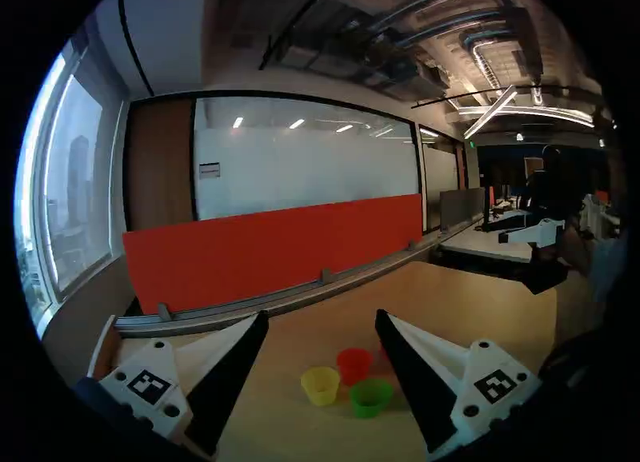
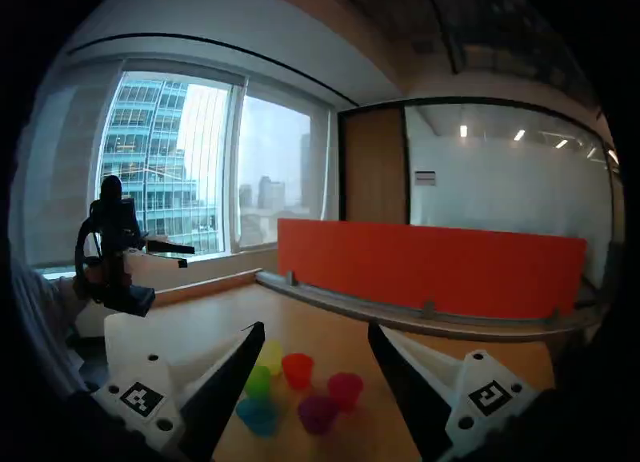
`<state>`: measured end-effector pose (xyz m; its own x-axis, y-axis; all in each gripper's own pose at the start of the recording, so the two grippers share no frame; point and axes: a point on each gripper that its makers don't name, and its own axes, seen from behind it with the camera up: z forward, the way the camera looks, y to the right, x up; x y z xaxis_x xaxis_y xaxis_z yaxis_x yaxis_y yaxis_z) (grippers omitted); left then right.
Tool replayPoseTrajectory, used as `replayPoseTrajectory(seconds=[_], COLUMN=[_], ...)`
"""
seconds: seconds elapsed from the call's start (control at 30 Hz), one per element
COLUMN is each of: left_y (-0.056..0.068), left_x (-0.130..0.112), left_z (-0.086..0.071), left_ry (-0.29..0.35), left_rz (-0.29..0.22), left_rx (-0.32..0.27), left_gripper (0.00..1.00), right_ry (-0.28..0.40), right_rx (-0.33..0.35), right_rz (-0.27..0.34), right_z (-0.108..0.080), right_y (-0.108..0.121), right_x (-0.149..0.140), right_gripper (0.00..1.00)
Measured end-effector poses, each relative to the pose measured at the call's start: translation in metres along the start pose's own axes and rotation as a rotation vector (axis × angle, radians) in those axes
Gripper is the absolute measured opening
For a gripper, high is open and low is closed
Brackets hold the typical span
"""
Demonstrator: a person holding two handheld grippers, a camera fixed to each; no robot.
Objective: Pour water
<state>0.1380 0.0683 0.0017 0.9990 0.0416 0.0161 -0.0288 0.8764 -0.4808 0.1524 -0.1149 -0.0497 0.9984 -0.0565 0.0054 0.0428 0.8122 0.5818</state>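
Cups stand in a tight cluster on a pale wooden table (image 1: 448, 294). In the left gripper view there are three, low between the fingers: a yellow cup (image 1: 320, 384) on the left, a green cup (image 1: 370, 397) nearest on the right, and a red cup (image 1: 354, 364) just behind them. All are upright. The left gripper (image 1: 320, 316) hangs above the table with its fingers spread wide, holding nothing.

In the right gripper view the right gripper (image 2: 314, 328) is likewise spread wide with nothing between its fingers. Nearest sit a blue cup (image 2: 258, 415) and a purple cup (image 2: 318, 412), then a pink cup (image 2: 345, 389) to the right, with the green, red and yellow ones farther back on the left. Whether any cup holds water cannot be told.

Beyond the cups an orange partition (image 1: 272, 246) runs along the table's far edge. Behind it is a frosted glass wall (image 1: 304, 158), and to the left a large window (image 2: 184, 174) looks onto tall buildings.
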Motion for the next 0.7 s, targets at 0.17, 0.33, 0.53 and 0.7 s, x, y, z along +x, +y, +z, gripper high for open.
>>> replayPoseTrajectory(seconds=[0.17,0.33,0.53,0.7], left_y=[0.005,0.009,0.016,0.022], left_x=[-0.01,-0.019,-0.033,-0.055], left_z=[0.003,0.006,0.011,0.018], left_ry=[-0.024,-0.04,-0.062,-0.098], left_rz=[-0.012,-0.006,-0.006,0.006], left_rx=[-0.035,-0.061,-0.102,-0.128], left_gripper=[1.0,1.0,1.0,1.0], right_ry=[-0.032,-0.061,-0.101,-0.144], right_rx=[0.074,0.129,0.16,0.181], right_rz=[-0.019,-0.05,-0.077,-0.087], right_z=[-0.001,-0.002,-0.002,0.001], right_y=[-0.017,-0.027,-0.031,-0.034], right_x=[-0.005,-0.013,-0.029,-0.046], right_gripper=[1.0,1.0,1.0,1.0])
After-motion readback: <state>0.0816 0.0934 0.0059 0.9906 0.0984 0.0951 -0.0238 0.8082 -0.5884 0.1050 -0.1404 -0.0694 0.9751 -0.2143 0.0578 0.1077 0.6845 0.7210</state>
